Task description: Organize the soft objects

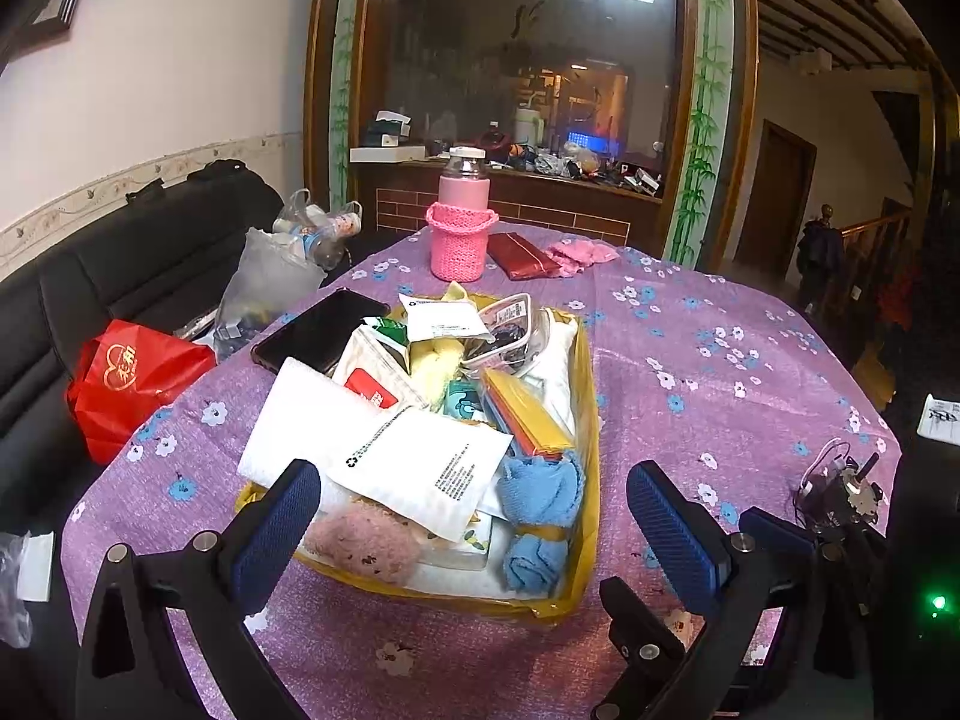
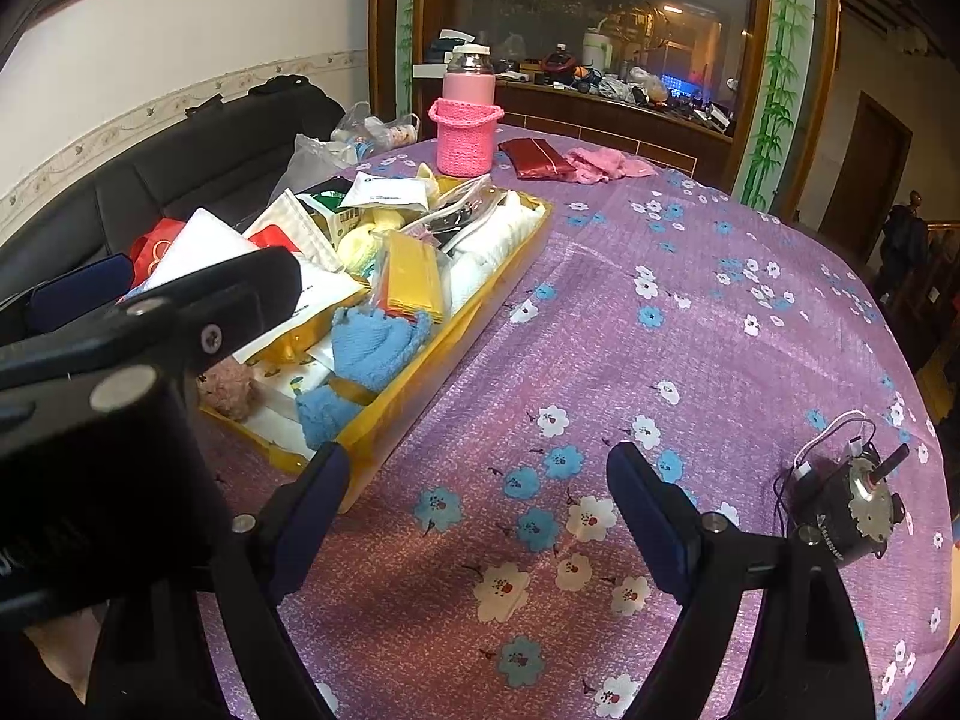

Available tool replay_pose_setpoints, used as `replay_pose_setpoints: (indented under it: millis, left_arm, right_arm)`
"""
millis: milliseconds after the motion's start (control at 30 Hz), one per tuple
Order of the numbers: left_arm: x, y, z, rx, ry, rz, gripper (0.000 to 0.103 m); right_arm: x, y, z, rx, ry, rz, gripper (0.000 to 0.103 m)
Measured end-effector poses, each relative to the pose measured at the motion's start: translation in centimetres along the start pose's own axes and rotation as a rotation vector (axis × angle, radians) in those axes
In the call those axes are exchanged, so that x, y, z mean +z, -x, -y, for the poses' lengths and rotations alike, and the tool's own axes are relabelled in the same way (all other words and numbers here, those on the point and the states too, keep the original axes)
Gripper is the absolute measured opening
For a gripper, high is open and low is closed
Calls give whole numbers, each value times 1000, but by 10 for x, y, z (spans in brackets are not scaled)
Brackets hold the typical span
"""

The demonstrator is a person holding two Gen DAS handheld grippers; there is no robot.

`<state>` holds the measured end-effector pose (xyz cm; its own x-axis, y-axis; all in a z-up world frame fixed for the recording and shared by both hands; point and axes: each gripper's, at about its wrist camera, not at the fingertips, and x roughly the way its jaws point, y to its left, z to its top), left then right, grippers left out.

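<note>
**A:** How are your two tools set?

**B:** My left gripper is spread wide with nothing between its blue-padded fingers. It hangs over the near end of the shallow yellow tray, with the tray's near contents showing in the gap. I judge it is lined up that way so either pad can drop beside a soft piece. My right gripper is just as wide and just as empty, held over bare purple flowered tablecloth to the right of the tray, its left finger close to the tray's near corner.

**B:** The soft things are heaped in the tray: a fuzzy blue cloth bundle near right, a pink plush toy near left, a white folded towel along the right wall, mixed with white paper packets and a flat stack of yellow and orange sheets.

**A:** Sorted or not?

**B:** I cannot say. The pile would fit things gathered in, or things waiting to come out.

**A:** Where is the room?

**B:** To the right, a broad stretch of cloth is open out to the small grey motor with wires near the table's right edge. To the left it is tight: a black phone lies against the tray, and the table edge falls away to a black sofa. Far off stand a pink bottle in a knitted pink sleeve, a dark red pouch and a crumpled pink cloth.
</note>
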<state>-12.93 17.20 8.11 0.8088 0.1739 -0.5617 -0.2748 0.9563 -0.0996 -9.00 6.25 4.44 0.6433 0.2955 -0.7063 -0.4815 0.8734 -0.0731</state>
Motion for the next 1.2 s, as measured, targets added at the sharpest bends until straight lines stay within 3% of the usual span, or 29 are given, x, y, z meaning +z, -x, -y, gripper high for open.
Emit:
replay_pose_setpoints:
  millis: [767,1200]
  left_arm:
    - [1,9,50,24,-68,-30,103]
    - [4,14,69,63,-71,-25,103]
  right_arm:
    - [-17,19,59,-43,-68,24,87]
    - [-20,28,62,-50,-1,47,87]
